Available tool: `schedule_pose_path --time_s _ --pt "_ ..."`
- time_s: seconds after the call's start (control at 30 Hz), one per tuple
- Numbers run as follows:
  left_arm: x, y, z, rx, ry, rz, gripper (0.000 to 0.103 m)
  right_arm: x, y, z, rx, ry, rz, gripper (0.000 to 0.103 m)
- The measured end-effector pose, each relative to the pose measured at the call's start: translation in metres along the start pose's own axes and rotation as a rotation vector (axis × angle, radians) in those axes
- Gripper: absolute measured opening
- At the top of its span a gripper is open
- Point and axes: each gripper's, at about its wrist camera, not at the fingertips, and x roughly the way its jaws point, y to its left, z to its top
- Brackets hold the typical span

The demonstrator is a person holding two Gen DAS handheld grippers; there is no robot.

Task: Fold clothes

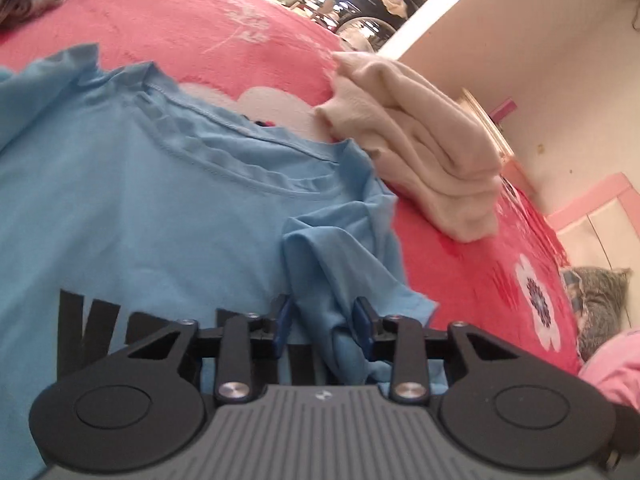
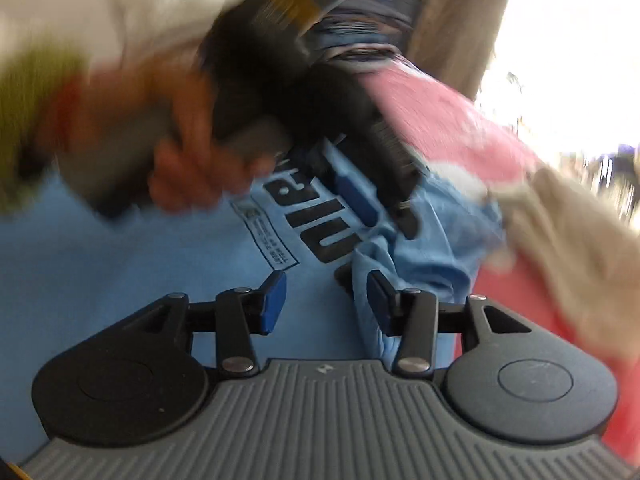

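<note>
Lying face-up on a pink blanket (image 1: 280, 40) beside a folded cream garment (image 1: 420, 152), thin limp blue T-shirt (image 1: 140, 200), sleeve bunched between spread left gripper (image 1: 324, 322) and spread right gripper (image 2: 326, 304), probably best pinched at hems.

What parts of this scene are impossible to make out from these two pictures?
- Black print on the blue shirt: left wrist view, lower letters hidden behind the left gripper.
- Hand: right wrist view, motion-blurred.
- Small label on the shirt: right wrist view, text too small.
- Folded beige cloth: what garment it is, unclear.
</note>
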Motion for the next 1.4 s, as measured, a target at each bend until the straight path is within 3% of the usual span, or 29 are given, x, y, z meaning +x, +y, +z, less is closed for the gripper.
schedule_pose_path --time_s 0.4,0.47,0.5,0.53,0.6,0.73,0.87,0.97,1.07,1.13,1.3,1.4 --pt "-0.007 0.015 0.004 -0.01 -0.031 0.002 0.028 0.041 -0.093 0.015 0.434 -0.019 0.015 0.044" --pt "-0.01 0.013 0.003 0.018 -0.041 0.007 0.028 0.044 -0.105 0.017 0.488 -0.025 0.016 0.036" --pt "-0.012 0.01 0.002 0.044 -0.046 0.01 0.029 0.042 -0.108 0.017 0.5 -0.032 0.017 0.013" --pt "-0.014 0.007 0.0 0.07 -0.051 0.013 0.033 0.039 -0.111 0.017 0.511 -0.04 0.019 0.004" --pt "-0.017 0.001 -0.004 0.113 -0.06 0.006 0.041 0.035 -0.116 0.017 0.534 -0.054 0.021 0.0" --pt "-0.021 -0.01 -0.008 0.172 -0.073 -0.025 0.044 0.025 -0.128 0.017 0.58 -0.082 0.026 0.0" --pt "-0.019 -0.029 -0.01 0.286 -0.101 0.015 0.044 0.016 -0.14 0.017 0.626 -0.111 0.03 0.0" --pt "-0.022 -0.046 -0.013 0.455 -0.104 0.022 0.045 0.009 -0.148 0.017 0.661 -0.133 0.034 0.003" --pt "-0.017 -0.062 -0.019 0.654 -0.05 0.026 0.045 0.013 -0.135 0.006 0.612 -0.058 0.058 0.004" --pt "-0.008 -0.068 -0.023 0.734 -0.008 0.04 0.043 0.02 -0.124 -0.004 0.592 -0.008 0.074 0.004" --pt "0.007 -0.069 -0.023 0.772 0.051 0.036 0.039 0.035 -0.109 -0.027 0.65 0.056 0.1 0.005" --pt "0.001 -0.073 -0.025 0.795 0.053 -0.014 0.04 0.038 -0.107 -0.031 0.668 0.052 0.099 0.006"
